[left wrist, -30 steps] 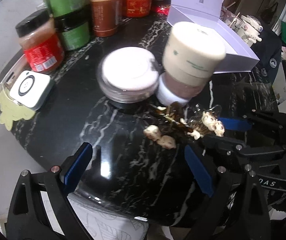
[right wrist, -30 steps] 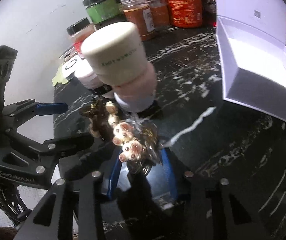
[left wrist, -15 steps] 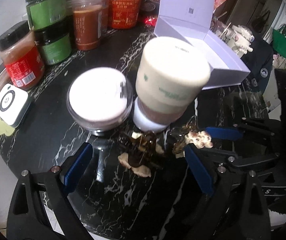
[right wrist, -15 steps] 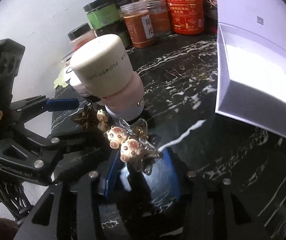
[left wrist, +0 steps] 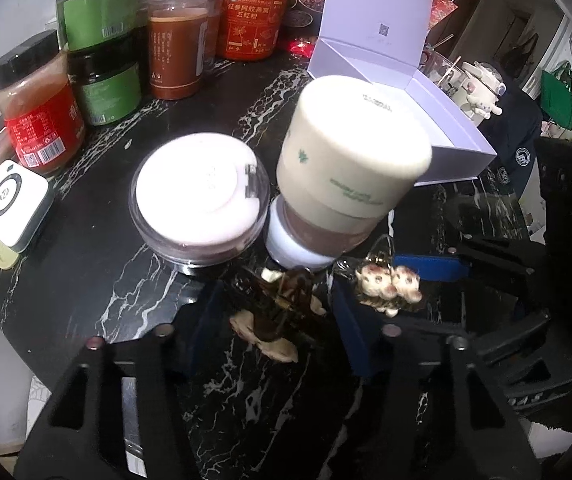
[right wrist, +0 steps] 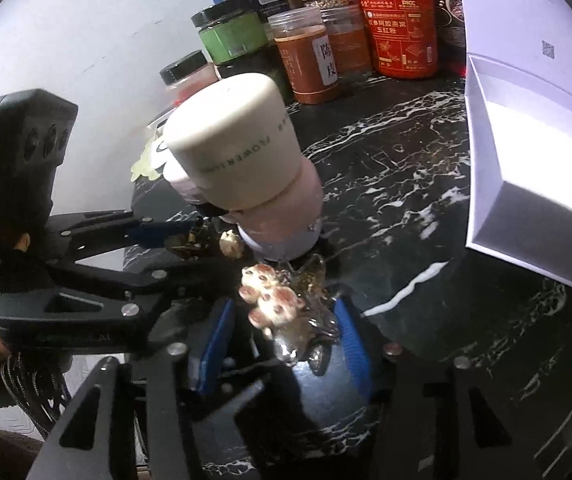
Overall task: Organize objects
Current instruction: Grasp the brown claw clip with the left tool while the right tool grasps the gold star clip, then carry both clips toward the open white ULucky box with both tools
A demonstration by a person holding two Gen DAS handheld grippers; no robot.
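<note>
A: The left gripper (left wrist: 278,312) has just been closing, and its blue pads now pinch a brown hair clip (left wrist: 276,320) down on the black marble table (left wrist: 86,264). The right gripper (right wrist: 286,332) has been narrowing too, clamped on a bear charm (right wrist: 276,304) with clear trim.

B: Where do they sit?

A: Both just in front of the cream jar (left wrist: 349,160), beside the round white-lidded tub (left wrist: 200,196). The open white box (right wrist: 533,152) stands well apart. Whether clip and charm are joined, I can't quite tell.
</note>
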